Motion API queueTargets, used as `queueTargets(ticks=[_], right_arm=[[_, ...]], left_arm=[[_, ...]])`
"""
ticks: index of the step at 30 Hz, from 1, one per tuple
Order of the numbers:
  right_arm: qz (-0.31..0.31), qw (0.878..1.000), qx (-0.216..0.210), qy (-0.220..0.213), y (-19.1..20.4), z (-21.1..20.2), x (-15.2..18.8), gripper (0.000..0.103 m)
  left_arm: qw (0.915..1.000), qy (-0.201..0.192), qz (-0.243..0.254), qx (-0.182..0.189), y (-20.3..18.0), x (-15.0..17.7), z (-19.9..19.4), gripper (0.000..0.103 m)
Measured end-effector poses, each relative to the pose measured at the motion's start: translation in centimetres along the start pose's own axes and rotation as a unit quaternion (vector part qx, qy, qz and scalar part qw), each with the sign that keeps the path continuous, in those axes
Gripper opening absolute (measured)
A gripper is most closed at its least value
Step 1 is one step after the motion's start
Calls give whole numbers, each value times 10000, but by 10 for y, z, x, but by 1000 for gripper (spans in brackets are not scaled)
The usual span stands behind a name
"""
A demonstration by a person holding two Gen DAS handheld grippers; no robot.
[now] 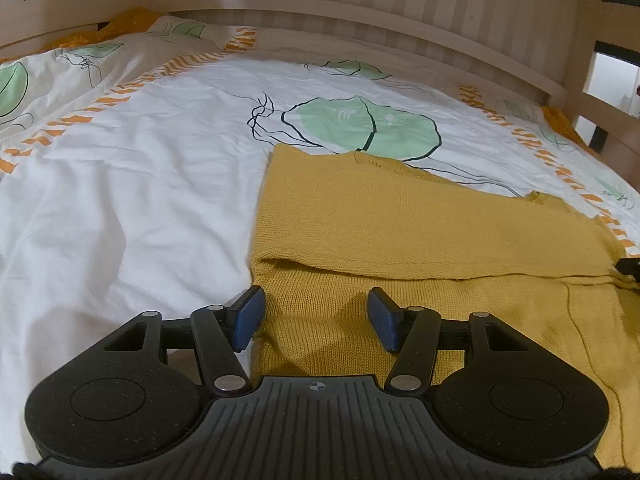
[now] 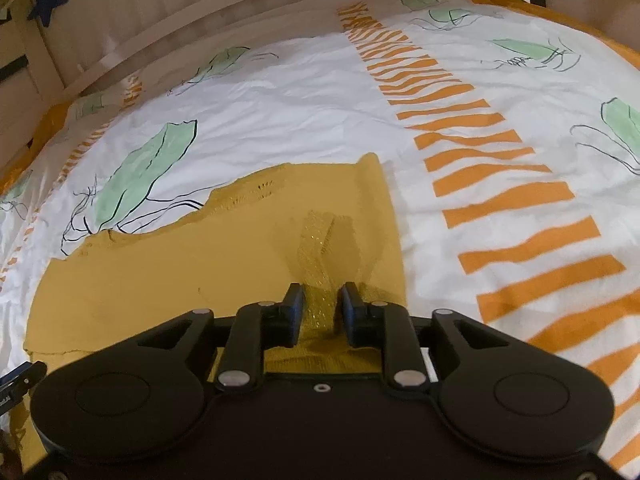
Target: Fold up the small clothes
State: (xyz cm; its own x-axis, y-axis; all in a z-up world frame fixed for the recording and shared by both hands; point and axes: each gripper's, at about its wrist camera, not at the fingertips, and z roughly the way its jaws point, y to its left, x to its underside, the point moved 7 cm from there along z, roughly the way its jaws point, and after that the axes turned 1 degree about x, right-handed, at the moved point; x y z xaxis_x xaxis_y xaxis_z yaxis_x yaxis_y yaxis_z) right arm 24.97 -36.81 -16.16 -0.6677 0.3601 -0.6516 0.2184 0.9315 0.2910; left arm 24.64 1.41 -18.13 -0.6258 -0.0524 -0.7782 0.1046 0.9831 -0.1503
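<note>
Left wrist view
Item: mustard knit garment [image 1: 420, 232], lying flat on the bedspread [image 1: 140, 184], right of centre.
Long axis: runs across the picture, from its left edge near the middle out to the right border.
Fold: an upper layer lies over a lower one; the folded edge crosses the picture just beyond the fingertips.
Loose thread: one strand trails down the lower layer at right.
Left gripper [image 1: 316, 316]: jaws about half apart, nothing between the pads.
Contact: the fingertips stand over the near left corner of the garment; whether they touch it cannot be told.
Surroundings: white bedspread with green leaf prints and orange stripes; pale wooden bed frame [image 1: 360, 12] behind.

Right wrist view
Item: same mustard knit garment [image 2: 200, 256], spread from the left border to a straight right edge near centre.
Long axis: left to right, the far edge uneven and stepped.
Right gripper [image 2: 322, 312]: jaws narrowly apart, a raised ridge of glittery fabric standing between them.
Grip: the pads sit just beside the ridge; no firm pinch shows.
Other: tip of the other tool at the lower left border.
Surroundings: orange-striped band of the bedspread [image 2: 500, 184] to the right.
</note>
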Motion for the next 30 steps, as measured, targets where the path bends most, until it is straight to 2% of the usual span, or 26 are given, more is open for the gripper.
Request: queueTargets(ticks=[6,9,18,23,30], right_arm=[[-32,9997,63,-229,1,-16,1,48],[-50,9993,-70,-362,6,-19,-8,53],[199,9993,-302,-125,8,19,-21,56],[30,9959,-709,-554,23,11,-36,56],[144,9921,-680,-1044,25,-20,-48,57]], left_arm=[[10000,9,40,-14,0,-1,0,56],[10000,12,69,-21,0,-1,1,56],[10000,8,87,-19,-1,-1,1,57],[9999,14,111,-5,-2,-1,1,59],[9999,50,165,10,-3,-2,2,62]])
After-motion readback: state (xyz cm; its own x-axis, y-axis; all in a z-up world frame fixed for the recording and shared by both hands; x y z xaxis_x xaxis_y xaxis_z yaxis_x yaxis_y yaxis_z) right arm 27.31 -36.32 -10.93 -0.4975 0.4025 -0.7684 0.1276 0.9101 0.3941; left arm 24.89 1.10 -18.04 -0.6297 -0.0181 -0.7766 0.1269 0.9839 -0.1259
